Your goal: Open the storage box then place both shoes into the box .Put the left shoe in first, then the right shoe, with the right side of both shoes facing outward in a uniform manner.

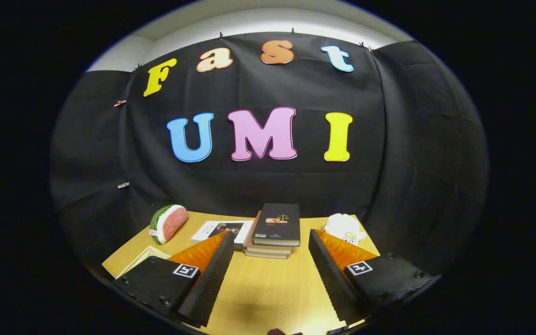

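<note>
Fingers of the gripper [268, 279] stand spread apart over bare table [263, 293], gripping nothing; beyond them lie stacked books [275, 230] and a watermelon toy [169, 223] (box and shoes: whereabouts unknowable)

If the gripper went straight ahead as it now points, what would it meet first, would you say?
Most likely the stack of books, lying just beyond the open gripper on the wooden table. Depth is uncertain; nothing is between the fingers.
</note>
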Demonstrator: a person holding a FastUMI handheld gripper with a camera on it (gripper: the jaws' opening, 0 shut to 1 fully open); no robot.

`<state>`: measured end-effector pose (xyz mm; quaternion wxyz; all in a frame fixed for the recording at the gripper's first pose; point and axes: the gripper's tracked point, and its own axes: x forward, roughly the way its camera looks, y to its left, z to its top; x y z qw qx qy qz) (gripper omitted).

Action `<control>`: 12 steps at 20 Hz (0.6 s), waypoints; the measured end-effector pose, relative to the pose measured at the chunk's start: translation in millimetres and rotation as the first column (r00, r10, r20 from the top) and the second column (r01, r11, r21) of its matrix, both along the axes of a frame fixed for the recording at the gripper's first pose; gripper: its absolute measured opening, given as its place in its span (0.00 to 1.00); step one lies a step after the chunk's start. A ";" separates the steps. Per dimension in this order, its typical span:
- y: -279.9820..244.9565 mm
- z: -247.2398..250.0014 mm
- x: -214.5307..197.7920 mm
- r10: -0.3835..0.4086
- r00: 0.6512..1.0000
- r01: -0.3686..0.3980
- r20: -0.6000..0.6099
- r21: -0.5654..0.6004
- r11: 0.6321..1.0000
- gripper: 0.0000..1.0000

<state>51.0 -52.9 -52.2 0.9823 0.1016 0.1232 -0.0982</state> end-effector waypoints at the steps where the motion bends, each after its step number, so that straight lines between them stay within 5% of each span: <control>1: -4.9 2.9 -1.9 -0.009 1.000 0.009 0.013 -0.014 1.000 0.99; 12: -17.0 19.9 -3.5 -0.037 0.996 0.042 0.078 -0.061 0.997 0.99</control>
